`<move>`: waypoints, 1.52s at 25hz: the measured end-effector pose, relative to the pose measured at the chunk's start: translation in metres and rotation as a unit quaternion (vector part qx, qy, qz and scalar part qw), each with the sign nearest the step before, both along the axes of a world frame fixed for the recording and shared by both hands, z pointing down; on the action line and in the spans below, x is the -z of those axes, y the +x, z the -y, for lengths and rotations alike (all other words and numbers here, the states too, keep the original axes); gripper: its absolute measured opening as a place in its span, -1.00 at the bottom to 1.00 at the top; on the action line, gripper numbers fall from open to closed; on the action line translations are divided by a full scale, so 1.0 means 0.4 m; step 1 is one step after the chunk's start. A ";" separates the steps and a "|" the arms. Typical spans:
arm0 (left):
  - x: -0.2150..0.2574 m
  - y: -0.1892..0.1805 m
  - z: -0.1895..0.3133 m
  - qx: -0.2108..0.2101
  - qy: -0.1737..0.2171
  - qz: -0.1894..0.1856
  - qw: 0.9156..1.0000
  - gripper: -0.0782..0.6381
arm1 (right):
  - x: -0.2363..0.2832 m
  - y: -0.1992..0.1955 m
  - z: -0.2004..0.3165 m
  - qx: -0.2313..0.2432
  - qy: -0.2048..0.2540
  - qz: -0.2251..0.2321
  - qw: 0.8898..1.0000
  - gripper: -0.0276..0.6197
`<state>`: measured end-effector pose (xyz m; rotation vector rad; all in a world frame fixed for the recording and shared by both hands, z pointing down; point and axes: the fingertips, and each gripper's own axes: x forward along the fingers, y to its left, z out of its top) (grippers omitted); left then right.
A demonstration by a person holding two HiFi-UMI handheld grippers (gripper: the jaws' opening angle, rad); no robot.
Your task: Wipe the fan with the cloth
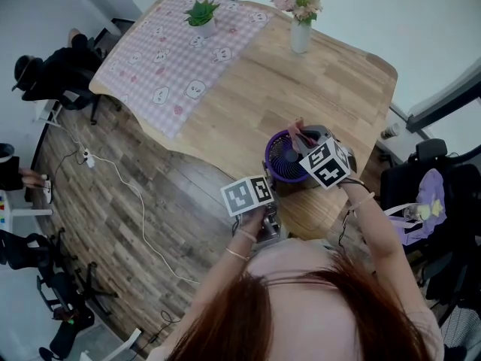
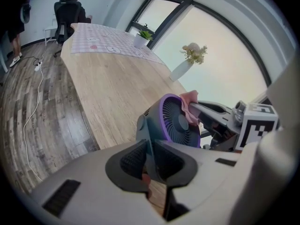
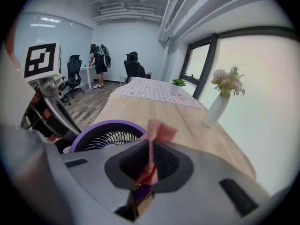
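Note:
A small dark fan (image 1: 286,157) with a purple rim stands near the wooden table's front edge. In the left gripper view my left gripper (image 2: 148,161) is shut on the fan (image 2: 174,123) at its base. The fan's grille faces the right gripper (image 1: 307,136), which is shut on a pink cloth (image 1: 304,135). In the right gripper view the cloth (image 3: 157,134) sticks up between the jaws of the right gripper (image 3: 149,162), just beside the fan's purple rim (image 3: 108,125). The cloth (image 2: 190,104) touches the rim's top edge in the left gripper view.
A wooden table (image 1: 331,81) carries a white vase of flowers (image 1: 301,22), a potted plant (image 1: 201,15) and a pink checked cloth mat (image 1: 176,47). Office chairs (image 1: 52,74) stand at the left, a white cable (image 1: 135,201) runs over the floor, and people (image 3: 99,64) stand far off.

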<state>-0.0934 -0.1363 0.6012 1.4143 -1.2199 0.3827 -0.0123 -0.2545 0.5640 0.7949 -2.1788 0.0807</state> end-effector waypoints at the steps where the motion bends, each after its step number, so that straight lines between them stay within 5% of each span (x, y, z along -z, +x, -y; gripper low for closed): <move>1: 0.000 0.001 0.001 0.002 0.000 0.000 1.000 -0.64 | 0.000 0.007 -0.003 -0.004 -0.002 0.002 1.000 -0.84; 24: -0.005 0.010 0.012 0.025 0.001 0.017 1.000 -0.67 | 0.047 0.126 -0.127 -0.088 -0.023 0.067 0.994 -0.84; 38: -0.005 0.013 0.009 0.026 0.003 0.017 1.000 -0.67 | 0.020 0.113 -0.255 -0.085 -0.060 0.083 0.991 -0.84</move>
